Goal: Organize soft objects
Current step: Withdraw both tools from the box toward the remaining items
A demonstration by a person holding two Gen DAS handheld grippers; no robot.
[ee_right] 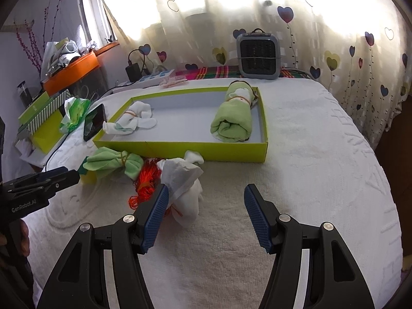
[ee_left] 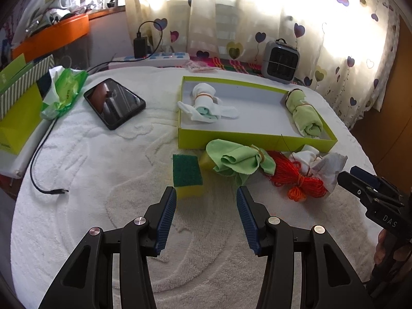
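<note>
A lime-green box tray (ee_left: 231, 139) (ee_right: 180, 145) lies on the white towel. In it are a white sock bundle (ee_left: 206, 104) (ee_right: 131, 121) and a rolled green cloth (ee_left: 306, 114) (ee_right: 235, 114). In front of the tray lie a tied green cloth (ee_left: 239, 162) (ee_right: 113, 162), a red yarn bundle (ee_left: 296, 177) (ee_right: 145, 182), a white sock bundle with paper (ee_left: 322, 162) (ee_right: 185, 188) and a green-yellow sponge (ee_left: 186, 173). My left gripper (ee_left: 206, 193) is open, empty, just short of the sponge and green cloth. My right gripper (ee_right: 206, 190) is open, empty, its left finger beside the white bundle.
A black phone (ee_left: 114, 103) (ee_right: 94, 123), a green plastic wrapper (ee_left: 64, 90), green boxes (ee_left: 18, 108) and a loose black cable (ee_left: 43, 180) lie at the left. A grey fan heater (ee_left: 280, 61) (ee_right: 257, 56) and a power strip (ee_left: 154, 58) stand before the curtain.
</note>
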